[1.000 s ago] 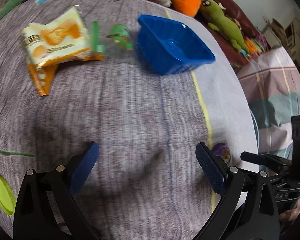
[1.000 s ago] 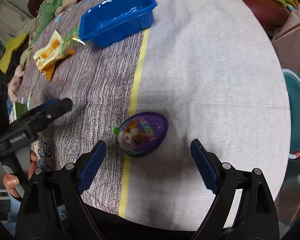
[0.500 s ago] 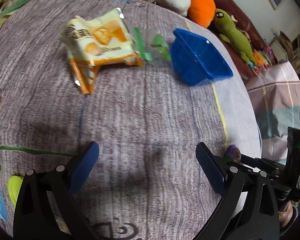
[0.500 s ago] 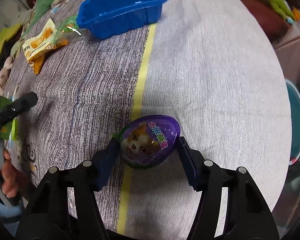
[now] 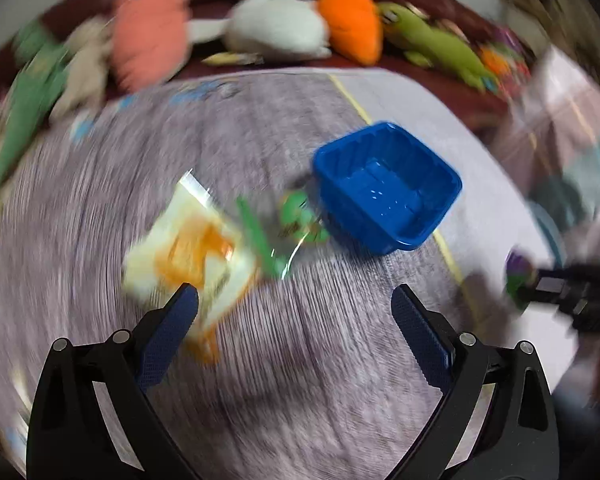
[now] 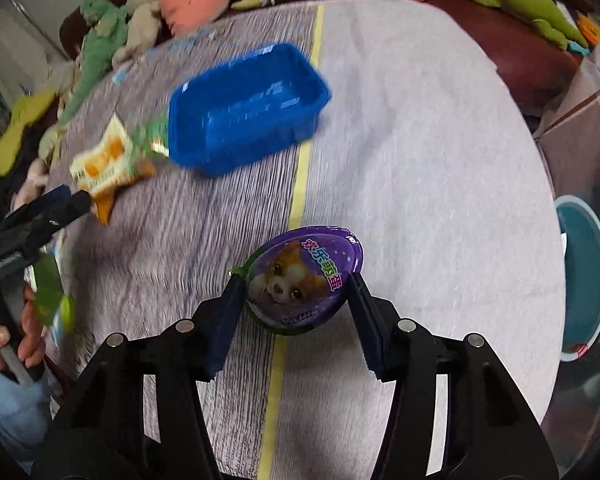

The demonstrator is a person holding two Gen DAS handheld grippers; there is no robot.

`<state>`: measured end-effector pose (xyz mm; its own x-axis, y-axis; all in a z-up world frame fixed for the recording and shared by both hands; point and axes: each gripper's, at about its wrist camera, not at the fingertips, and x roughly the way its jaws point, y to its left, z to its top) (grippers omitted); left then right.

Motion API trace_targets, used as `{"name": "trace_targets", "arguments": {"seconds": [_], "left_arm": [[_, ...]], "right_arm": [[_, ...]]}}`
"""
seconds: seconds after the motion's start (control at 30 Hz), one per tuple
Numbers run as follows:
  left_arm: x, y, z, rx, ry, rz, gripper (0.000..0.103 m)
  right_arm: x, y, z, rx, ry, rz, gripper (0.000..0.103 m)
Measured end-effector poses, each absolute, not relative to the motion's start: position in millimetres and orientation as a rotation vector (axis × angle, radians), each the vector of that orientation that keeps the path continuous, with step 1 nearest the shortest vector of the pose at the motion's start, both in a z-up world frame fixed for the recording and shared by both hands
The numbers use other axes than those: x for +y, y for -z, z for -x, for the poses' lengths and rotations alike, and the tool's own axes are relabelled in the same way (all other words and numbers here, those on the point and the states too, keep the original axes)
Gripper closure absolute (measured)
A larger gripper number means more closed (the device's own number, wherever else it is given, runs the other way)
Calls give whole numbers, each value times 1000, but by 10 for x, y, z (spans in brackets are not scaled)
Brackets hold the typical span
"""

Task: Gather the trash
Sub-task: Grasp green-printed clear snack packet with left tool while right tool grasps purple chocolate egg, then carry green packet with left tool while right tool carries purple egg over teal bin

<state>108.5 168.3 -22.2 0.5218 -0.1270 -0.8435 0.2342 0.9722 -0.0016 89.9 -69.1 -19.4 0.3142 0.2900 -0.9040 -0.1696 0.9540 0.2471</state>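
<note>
My right gripper [image 6: 296, 292] is shut on a purple egg-shaped package with a puppy picture [image 6: 304, 280] and holds it above the round table. The egg also shows blurred at the right of the left wrist view [image 5: 518, 274]. A blue plastic bin [image 6: 244, 108] stands further back on the table, empty; it also shows in the left wrist view [image 5: 388, 184]. A yellow-orange snack wrapper [image 5: 188, 252] and a clear wrapper with green print [image 5: 296, 220] lie left of the bin. My left gripper [image 5: 294, 320] is open and empty, just short of the snack wrapper.
Plush toys [image 5: 276, 28] line a dark red sofa behind the table. A yellow stripe [image 6: 300, 188] runs across the tablecloth. A teal round object [image 6: 584, 280] sits beyond the table's right edge. A green wrapper [image 6: 50, 292] lies at the table's left edge.
My right gripper closed on the purple egg and lifted it off the table. My left gripper swung toward the snack wrapper and bin, staying open.
</note>
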Motion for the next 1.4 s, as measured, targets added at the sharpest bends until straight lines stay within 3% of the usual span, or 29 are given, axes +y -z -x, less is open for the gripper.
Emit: {"name": "trace_targets", "arguments": {"seconds": [0.23, 0.63, 0.67, 0.7, 0.8, 0.93, 1.4], "left_arm": [[1518, 490, -1497, 1039, 355, -409, 6], [1486, 876, -1955, 1133, 462, -513, 7], [1476, 910, -1958, 1136, 466, -519, 10], [1463, 941, -1952, 1143, 476, -521, 25], [1486, 921, -1966, 1138, 468, -484, 47], [1588, 864, -1970, 1136, 434, -380, 54], [1425, 744, -1136, 1133, 446, -134, 57]], "right_arm": [[-911, 84, -1097, 1203, -293, -154, 52], [-1123, 382, -1407, 1264, -267, -254, 52], [-1138, 401, -1423, 1268, -264, -258, 52], [-1152, 417, -1434, 1270, -262, -262, 52], [-1177, 466, -1468, 1278, -258, -269, 52], [-1195, 497, -1479, 1279, -266, -280, 52], [-1356, 463, -1274, 1262, -303, -302, 52]]}}
